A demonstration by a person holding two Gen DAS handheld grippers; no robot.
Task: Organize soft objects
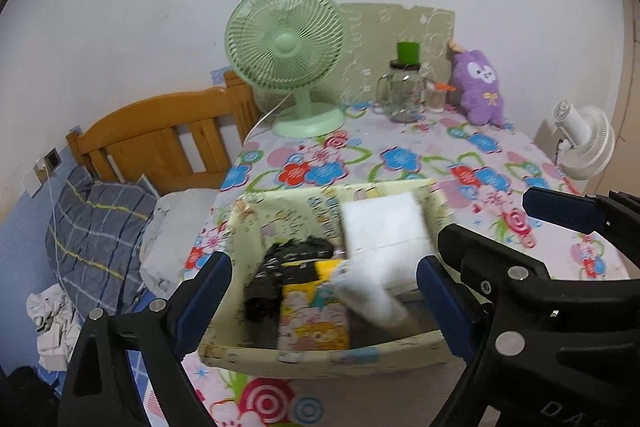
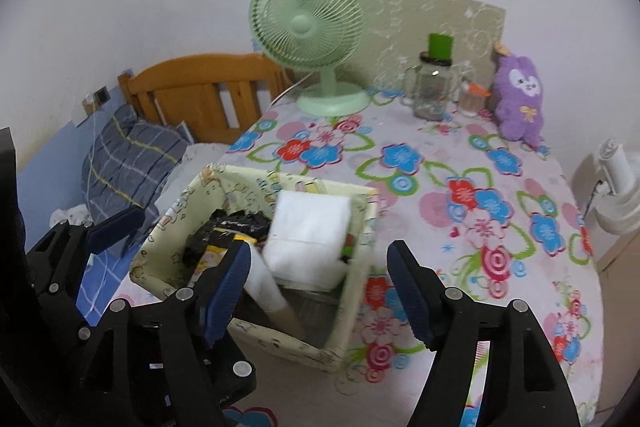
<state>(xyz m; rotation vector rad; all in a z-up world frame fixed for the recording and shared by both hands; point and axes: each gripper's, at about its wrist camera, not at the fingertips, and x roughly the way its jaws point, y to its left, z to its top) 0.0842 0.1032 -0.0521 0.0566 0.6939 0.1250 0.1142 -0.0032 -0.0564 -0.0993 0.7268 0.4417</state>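
Observation:
A pale yellow fabric storage box (image 1: 320, 353) (image 2: 340, 311) sits on the flowered tablecloth. Inside lie a white soft pack (image 1: 384, 227) (image 2: 308, 227), a white rolled sock (image 1: 372, 297) (image 2: 266, 287), a black bundle (image 1: 280, 267) (image 2: 232, 223) and a yellow cartoon pack (image 1: 314, 319). My left gripper (image 1: 324, 303) is open, its fingers straddling the box's near side. My right gripper (image 2: 320, 295) is open above the box, with nothing between its jaws. The right gripper's fingers (image 1: 560, 213) also show at the right of the left wrist view. A purple plush toy (image 1: 480, 91) (image 2: 520, 103) leans against the wall at the back.
A green desk fan (image 1: 286, 55) (image 2: 308, 31), a glass jar with a green top (image 1: 402, 91) (image 2: 434, 87) and a small cup (image 1: 436, 97) stand at the table's back. A white fan (image 1: 584, 143) is off the right edge. A bed with wooden headboard (image 1: 160, 139) and plaid pillow (image 1: 96, 235) lies left.

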